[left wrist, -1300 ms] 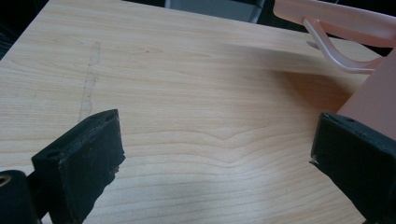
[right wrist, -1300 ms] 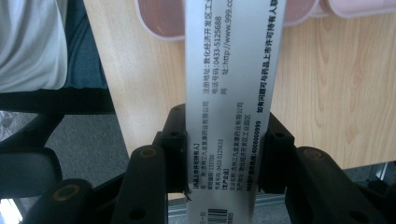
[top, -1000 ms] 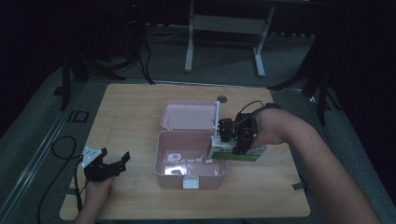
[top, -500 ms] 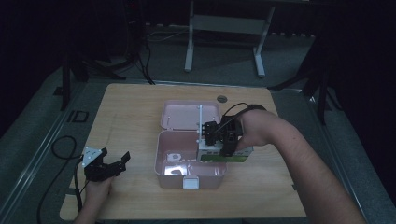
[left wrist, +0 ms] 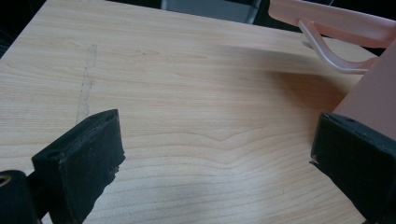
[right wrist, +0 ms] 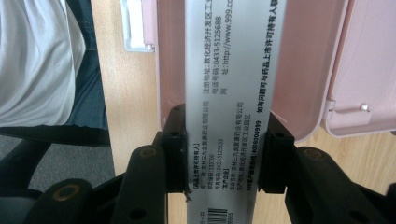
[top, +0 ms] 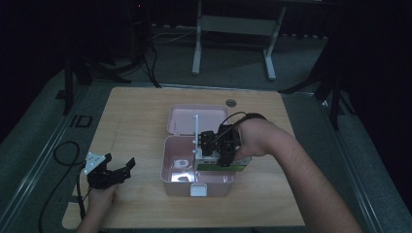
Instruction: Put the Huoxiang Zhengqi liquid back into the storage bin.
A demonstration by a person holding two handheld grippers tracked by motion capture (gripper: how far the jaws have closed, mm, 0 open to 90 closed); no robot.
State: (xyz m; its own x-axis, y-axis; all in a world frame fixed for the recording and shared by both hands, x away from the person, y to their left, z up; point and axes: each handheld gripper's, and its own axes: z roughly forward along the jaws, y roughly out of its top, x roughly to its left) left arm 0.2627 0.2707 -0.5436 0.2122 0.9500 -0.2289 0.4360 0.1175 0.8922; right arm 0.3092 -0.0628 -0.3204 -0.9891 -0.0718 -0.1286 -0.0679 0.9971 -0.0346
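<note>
Step in hand: probably lowering the medicine carton [right wrist: 229,93] into the pink storage box [top: 167,165], judged from the carton hanging over the open base.
Doing it well: keep the carton level and square with the box walls; bring it down inside the right-hand rim before letting go; avoid knocking the white handle [top: 196,131] standing between base and lid.
Right gripper [right wrist: 224,154]: clenched on the carton, pads pressing its two long edges, printed grey face toward the camera, barcode near the bottom edge.
Carton position: in the high view, over the right half of the box base, green edge [top: 221,166] toward the person; touching the floor of the box or just above it, hard to tell in the dim light.
Box: lid [top: 197,119] folded back flat on the wooden table [top: 131,111], white latch [top: 197,190] at the near wall, a pale item [top: 182,164] lying in the left part of the base.
Left gripper [top: 111,172]: released, jaws wide apart, holding nothing, resting low over bare wood to the left of the box, well apart from the carton.
Left gripper view: right pad [left wrist: 359,168] close beside the pink box wall, contact not certain.
Risk: carton snagging on the rim if tilted.
</note>
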